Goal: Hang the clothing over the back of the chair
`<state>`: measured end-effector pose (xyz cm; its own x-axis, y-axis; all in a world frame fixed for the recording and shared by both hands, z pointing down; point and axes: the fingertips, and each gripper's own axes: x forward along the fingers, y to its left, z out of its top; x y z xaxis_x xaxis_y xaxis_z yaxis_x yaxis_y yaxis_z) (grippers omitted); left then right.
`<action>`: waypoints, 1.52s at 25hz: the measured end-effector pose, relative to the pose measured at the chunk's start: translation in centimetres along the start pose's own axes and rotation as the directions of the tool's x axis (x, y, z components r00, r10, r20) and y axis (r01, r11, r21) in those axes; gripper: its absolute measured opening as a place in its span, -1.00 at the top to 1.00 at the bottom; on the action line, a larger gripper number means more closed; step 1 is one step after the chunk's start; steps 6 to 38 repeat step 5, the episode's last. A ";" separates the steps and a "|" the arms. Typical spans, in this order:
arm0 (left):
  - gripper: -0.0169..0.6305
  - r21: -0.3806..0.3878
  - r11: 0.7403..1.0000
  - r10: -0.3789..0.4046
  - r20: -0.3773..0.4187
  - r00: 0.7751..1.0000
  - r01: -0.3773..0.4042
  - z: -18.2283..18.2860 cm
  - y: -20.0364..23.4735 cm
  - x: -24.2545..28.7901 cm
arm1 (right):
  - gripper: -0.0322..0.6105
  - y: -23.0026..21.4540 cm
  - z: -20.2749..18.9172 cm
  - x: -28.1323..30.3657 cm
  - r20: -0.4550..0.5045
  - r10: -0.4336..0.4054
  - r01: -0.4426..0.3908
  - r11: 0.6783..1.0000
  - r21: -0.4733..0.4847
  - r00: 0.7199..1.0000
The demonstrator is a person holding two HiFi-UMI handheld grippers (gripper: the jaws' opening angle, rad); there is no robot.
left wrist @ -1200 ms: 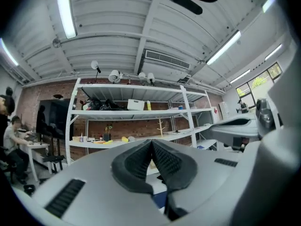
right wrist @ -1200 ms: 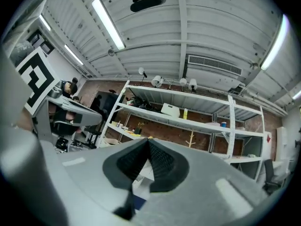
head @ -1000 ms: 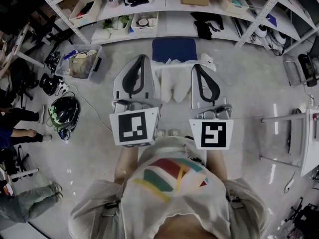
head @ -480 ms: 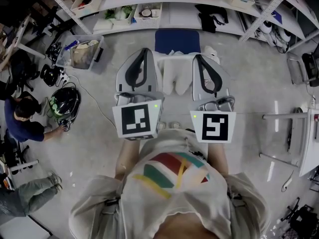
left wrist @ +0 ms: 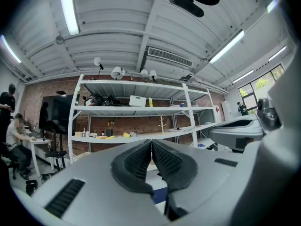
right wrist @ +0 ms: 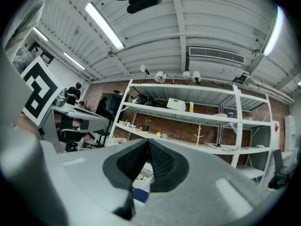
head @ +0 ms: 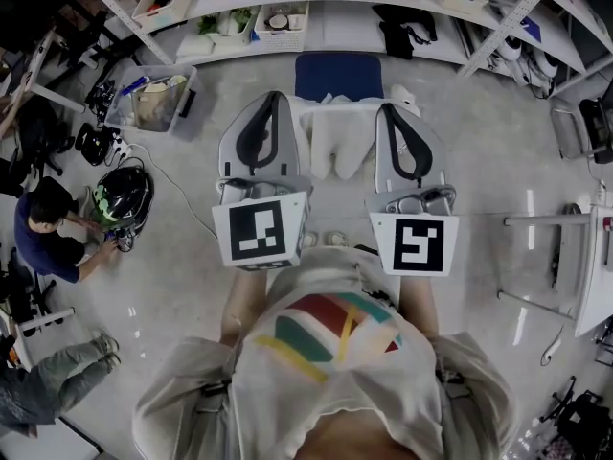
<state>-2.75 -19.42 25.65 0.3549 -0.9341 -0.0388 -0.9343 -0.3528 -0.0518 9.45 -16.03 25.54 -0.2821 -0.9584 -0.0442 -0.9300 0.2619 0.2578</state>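
The left gripper (head: 276, 97) and right gripper (head: 390, 109) are holding their fingers pressed together on nothing, flanking the white clothing (head: 335, 147) that is lying over the top edge of the blue chair (head: 335, 73), where an uneven drape could be letting it slide to the floor (head: 182, 228).

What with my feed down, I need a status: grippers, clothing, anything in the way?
Left gripper, right gripper: shut, empty. White clothing looks draped over chair back. No obstruction seen.

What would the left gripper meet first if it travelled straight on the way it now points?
Probably the shelving rack. The shut left gripper aims at it and would pass beside the chair with the white clothing. Depth is unclear.
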 end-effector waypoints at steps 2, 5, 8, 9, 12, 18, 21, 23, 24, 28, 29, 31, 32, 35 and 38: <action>0.90 -0.001 1.000 0.004 0.008 1.000 -0.004 0.3 0.1 0.0 | 0.88 -0.2 0.0 -0.1 0.000 -0.004 0.004 1.000 0.011 1.000; 0.90 -0.003 1.000 0.010 0.021 1.000 -0.010 0.5 0.1 -0.1 | 0.88 -0.4 0.0 -0.3 0.008 -0.010 0.010 1.000 0.010 1.000; 0.90 -0.003 1.000 0.010 0.021 1.000 -0.010 0.5 0.1 -0.1 | 0.88 -0.4 0.0 -0.3 0.008 -0.010 0.010 1.000 0.010 1.000; 0.90 -0.003 1.000 0.010 0.021 1.000 -0.010 0.5 0.1 -0.1 | 0.88 -0.4 0.0 -0.3 0.008 -0.010 0.010 1.000 0.010 1.000; 0.90 -0.003 1.000 0.010 0.021 1.000 -0.010 0.5 0.1 -0.1 | 0.88 -0.4 0.0 -0.3 0.008 -0.010 0.010 1.000 0.010 1.000; 0.90 -0.003 1.000 0.010 0.021 1.000 -0.010 0.5 0.1 -0.1 | 0.88 -0.4 0.0 -0.3 0.008 -0.010 0.010 1.000 0.010 1.000; 0.90 -0.003 1.000 0.010 0.021 1.000 -0.010 0.5 0.1 -0.1 | 0.88 -0.4 0.0 -0.3 0.008 -0.010 0.010 1.000 0.010 1.000; 0.90 -0.003 1.000 0.010 0.021 1.000 -0.010 0.5 0.1 -0.1 | 0.88 -0.4 0.0 -0.3 0.008 -0.010 0.010 1.000 0.010 1.000; 0.90 -0.003 1.000 0.010 0.021 1.000 -0.010 0.5 0.1 -0.1 | 0.88 -0.4 0.0 -0.3 0.008 -0.010 0.010 1.000 0.010 1.000; 0.90 -0.003 1.000 0.010 0.021 1.000 -0.010 0.5 0.1 -0.1 | 0.88 -0.4 0.0 -0.3 0.008 -0.010 0.010 1.000 0.010 1.000; 0.90 -0.003 1.000 0.010 0.021 1.000 -0.010 0.5 0.1 -0.1 | 0.88 -0.4 0.0 -0.3 0.008 -0.010 0.010 1.000 0.010 1.000; 0.90 -0.003 1.000 0.010 0.021 1.000 -0.010 0.5 0.1 -0.1 | 0.88 -0.4 0.0 -0.3 0.008 -0.010 0.010 1.000 0.010 1.000; 0.90 -0.003 1.000 0.010 0.021 1.000 -0.010 0.5 0.1 -0.1 | 0.88 -0.4 0.0 -0.3 0.008 -0.010 0.010 1.000 0.010 1.000; 0.90 -0.003 1.000 0.010 0.021 1.000 -0.010 0.5 0.1 -0.1 | 0.88 -0.4 0.0 -0.3 0.008 -0.010 0.010 1.000 0.010 1.000; 0.90 -0.003 1.000 0.010 0.021 1.000 -0.010 0.5 0.1 -0.1 | 0.88 -0.4 0.0 -0.3 0.008 -0.010 0.010 1.000 0.010 1.000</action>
